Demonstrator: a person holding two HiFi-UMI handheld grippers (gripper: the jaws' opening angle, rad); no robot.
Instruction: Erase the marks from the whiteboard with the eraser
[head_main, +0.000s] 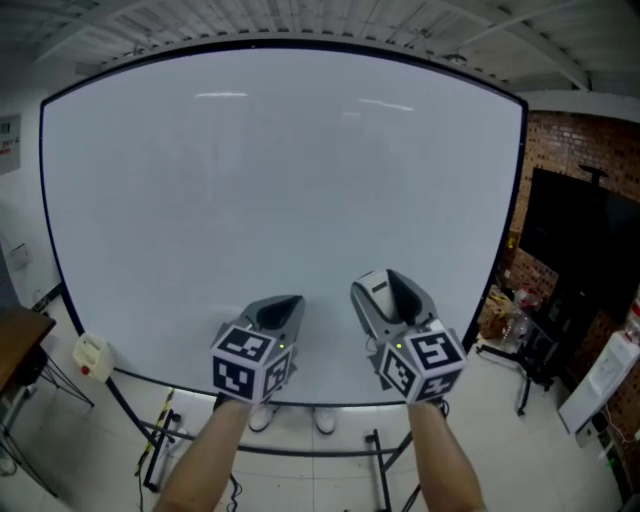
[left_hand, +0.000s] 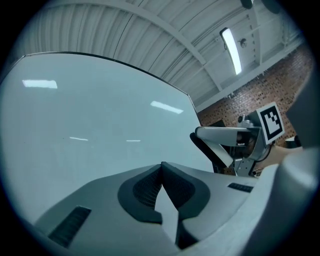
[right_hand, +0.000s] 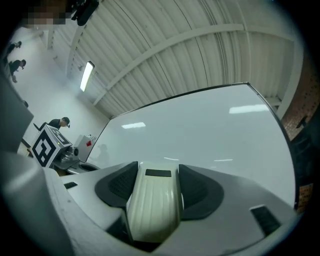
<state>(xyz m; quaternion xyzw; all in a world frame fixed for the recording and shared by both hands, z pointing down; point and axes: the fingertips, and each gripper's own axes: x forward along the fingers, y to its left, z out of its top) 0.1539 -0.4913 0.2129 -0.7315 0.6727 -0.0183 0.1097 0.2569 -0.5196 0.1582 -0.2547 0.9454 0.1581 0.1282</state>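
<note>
Head view: whiteboard is seen clean, no strokes can be made out. Both grippers are held low, in front of its bottom edge. The eraser is clamped in the right gripper. The left gripper is parked just beside it, probably because wiping needs one tool only.

Left gripper view: jaws are closed tip to tip, nothing between them.

Right gripper view: eraser is pinched across its ribbed body by both pads. Jaws are set wide because the body is wide. Its front end is aimed at the board; contact can't be confirmed. Erasing is judged finished or nearly so.
</note>
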